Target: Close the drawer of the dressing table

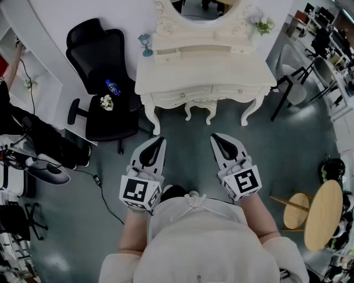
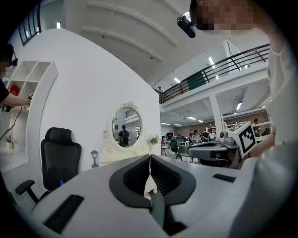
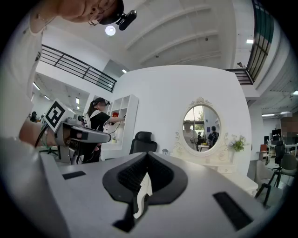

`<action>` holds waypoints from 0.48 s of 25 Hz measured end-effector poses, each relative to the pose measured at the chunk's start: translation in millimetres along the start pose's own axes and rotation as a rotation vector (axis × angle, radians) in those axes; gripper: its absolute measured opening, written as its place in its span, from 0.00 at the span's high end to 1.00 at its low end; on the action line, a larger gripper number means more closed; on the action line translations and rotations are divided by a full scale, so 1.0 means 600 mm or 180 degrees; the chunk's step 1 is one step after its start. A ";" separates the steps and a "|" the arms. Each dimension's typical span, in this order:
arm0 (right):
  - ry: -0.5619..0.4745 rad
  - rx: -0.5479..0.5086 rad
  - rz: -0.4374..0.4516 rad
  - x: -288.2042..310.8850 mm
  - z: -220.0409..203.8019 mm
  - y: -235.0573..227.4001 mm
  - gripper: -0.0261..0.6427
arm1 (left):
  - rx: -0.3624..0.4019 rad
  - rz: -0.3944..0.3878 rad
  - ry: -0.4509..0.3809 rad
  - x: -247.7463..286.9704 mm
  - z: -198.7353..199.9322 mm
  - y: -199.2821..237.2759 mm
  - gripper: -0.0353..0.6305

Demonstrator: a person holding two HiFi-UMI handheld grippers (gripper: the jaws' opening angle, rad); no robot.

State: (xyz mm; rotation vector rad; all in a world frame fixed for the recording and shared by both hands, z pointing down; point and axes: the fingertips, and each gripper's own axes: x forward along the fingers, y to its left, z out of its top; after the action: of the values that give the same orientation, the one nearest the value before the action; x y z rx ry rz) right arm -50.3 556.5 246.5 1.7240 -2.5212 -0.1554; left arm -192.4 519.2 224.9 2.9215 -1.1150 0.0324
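The white dressing table (image 1: 204,69) stands against the wall at the top of the head view, with an oval mirror (image 1: 202,8) above it. A small upper drawer (image 1: 167,55) at its left sticks out a little from its box. Both grippers hover level over the grey floor, well short of the table. My left gripper (image 1: 160,140) is shut with nothing between its jaws, and my right gripper (image 1: 214,136) is shut and empty as well. Past the closed left gripper (image 2: 150,157) the mirror (image 2: 126,126) shows far off. The right gripper (image 3: 147,155) also faces the mirror (image 3: 201,126).
A black office chair (image 1: 105,94) with a bottle and a small flower bunch on its seat stands left of the table. A grey chair (image 1: 293,83) is at the right, a round wooden stool (image 1: 323,213) nearer. A blue lamp (image 1: 145,44) and flowers (image 1: 264,25) sit on the table.
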 end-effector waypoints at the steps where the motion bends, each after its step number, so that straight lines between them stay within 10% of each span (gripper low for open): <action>1: -0.0003 0.0001 -0.0005 -0.001 0.001 -0.001 0.96 | 0.0010 -0.0003 -0.0007 0.000 -0.001 -0.001 0.92; 12: 0.0007 0.0067 -0.0081 -0.013 -0.005 -0.014 0.96 | -0.0018 -0.0001 -0.0001 0.002 -0.004 -0.009 0.92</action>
State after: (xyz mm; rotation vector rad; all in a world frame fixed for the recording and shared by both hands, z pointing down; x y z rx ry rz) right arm -39.4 560.9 248.6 1.7634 -2.5091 -0.1292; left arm -187.6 522.5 227.4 2.9168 -1.1129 0.0288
